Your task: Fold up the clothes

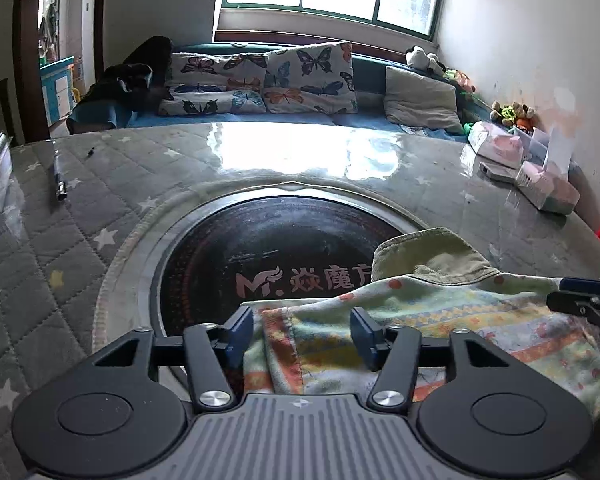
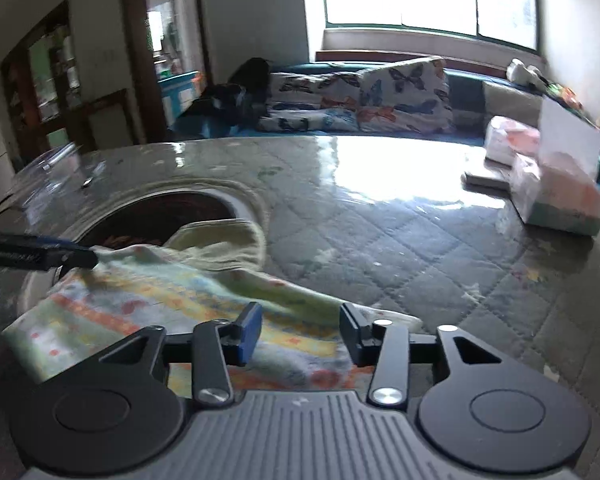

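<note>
Left gripper (image 1: 302,332): black frame, blue pads, jaws spread wide over the near-left part of the cloth, grasping nothing.
Right gripper (image 2: 300,330): jaws likewise apart, released, low over the cloth's near-right part; this view is smeared, so whether a pad touches the fabric is unclear.
Garment (image 1: 440,320): a soft pastel cloth with orange, yellow and green patterned bands, lying in rumpled layers at the near edge of the table; a plain olive-green hemmed part (image 1: 428,252) pokes out on its far side.
Table (image 1: 100,184): grey quilted star-print cover under glossy clear film; the cloth partly overlaps the dark round inset plate (image 1: 268,248).
Progress: the cloth looks doubled over but uneven, which fits either a half-made fold or a loose heap awaiting spreading.
Far: butterfly-print cushions (image 1: 268,80) below a bright window.
</note>
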Tool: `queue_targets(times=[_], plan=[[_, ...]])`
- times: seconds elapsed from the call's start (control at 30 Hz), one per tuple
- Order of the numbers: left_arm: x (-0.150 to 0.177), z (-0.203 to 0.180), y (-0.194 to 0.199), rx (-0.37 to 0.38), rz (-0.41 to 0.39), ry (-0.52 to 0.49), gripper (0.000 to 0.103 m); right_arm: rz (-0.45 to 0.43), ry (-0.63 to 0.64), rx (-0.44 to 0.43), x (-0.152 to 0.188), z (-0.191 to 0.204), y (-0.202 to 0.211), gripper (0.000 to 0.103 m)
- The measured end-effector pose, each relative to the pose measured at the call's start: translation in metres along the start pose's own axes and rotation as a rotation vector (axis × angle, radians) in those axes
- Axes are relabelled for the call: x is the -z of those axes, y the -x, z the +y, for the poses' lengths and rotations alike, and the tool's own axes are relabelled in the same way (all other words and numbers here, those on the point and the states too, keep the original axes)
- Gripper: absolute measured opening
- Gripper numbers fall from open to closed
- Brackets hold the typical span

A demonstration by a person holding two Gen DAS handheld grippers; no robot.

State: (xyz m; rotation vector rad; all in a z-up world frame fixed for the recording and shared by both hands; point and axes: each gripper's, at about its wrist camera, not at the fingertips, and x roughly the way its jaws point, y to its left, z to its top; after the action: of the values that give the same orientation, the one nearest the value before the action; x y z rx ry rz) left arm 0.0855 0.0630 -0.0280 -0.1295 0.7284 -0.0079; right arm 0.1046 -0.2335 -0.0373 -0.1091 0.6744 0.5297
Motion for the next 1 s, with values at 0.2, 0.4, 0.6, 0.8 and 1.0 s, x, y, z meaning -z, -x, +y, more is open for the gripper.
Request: queue_targets(times=[0.2,0.4,0.6,0.8,1.0], plan=[[0.007,0.006,0.015,-0.016,0.004,0.033,0.078,-0.015,0.07,-0.056,0.0,0.026,0.017,0.058],[0.016,0.019,0.032,-0.047,-0.003,0.08,0.087,-0.008,0.176,-0.132,0.006,0.067,0.025,0.06],[0.026,0.036,0.046,-0.084,0.006,0.147,0.087,0.009,0.318,-0.23,0.012,0.119,0.022,0.06],[0.032,0.052,0.057,-0.063,0.006,0.229,0.087,0.011,0.471,-0.307,0.015,0.17,0.015,0.058],[0.033,0.06,0.059,-0.002,0.014,0.299,0.087,0.028,0.544,-0.315,0.02,0.196,0.001,0.048]])
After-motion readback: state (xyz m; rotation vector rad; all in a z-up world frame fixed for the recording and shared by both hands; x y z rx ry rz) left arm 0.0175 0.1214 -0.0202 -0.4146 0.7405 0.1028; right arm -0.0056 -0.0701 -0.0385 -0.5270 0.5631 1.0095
